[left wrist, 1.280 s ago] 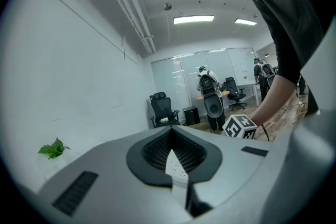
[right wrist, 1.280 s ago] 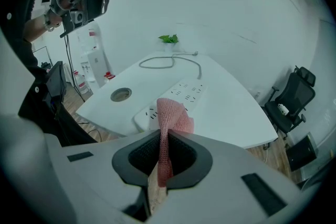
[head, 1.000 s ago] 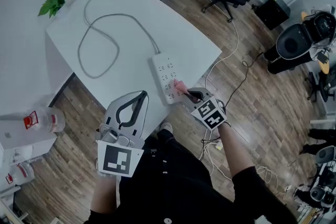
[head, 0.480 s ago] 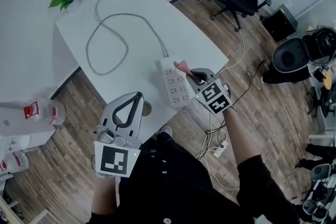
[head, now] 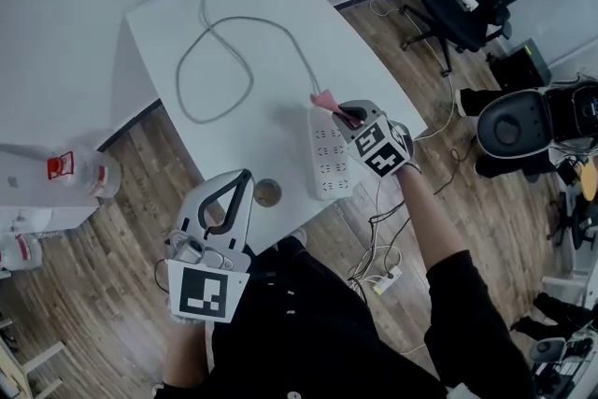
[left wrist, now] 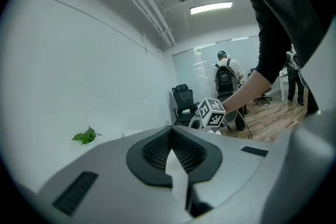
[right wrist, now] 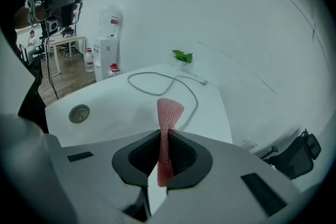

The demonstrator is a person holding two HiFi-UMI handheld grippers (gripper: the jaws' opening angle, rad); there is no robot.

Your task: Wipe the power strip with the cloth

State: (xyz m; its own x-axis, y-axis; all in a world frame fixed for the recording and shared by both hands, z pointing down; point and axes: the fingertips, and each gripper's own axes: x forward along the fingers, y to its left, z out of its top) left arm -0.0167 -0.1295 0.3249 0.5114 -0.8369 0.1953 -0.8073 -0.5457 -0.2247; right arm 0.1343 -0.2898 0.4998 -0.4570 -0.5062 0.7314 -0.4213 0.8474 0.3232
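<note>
Right tool (head: 344, 114): jaws clamped on the pink cloth (head: 324, 98) at the cord end of the power strip (head: 329, 160); the cloth appears to touch it. Left tool (head: 241, 182): jaws together, empty, well apart from the power strip, at the tabletop (head: 271, 61) edge.

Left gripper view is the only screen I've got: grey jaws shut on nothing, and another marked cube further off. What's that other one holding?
Observer: The right gripper is shut on a pink cloth, which stands up between its jaws.
Visitor: Where is it working?
Observer: The head view shows it at the far end of a white power strip, where the cord joins.
Visitor: Anything else on that table?
Observer: A grey cord loops across the white table, and a round metal disc is set in the table near the person.
</note>
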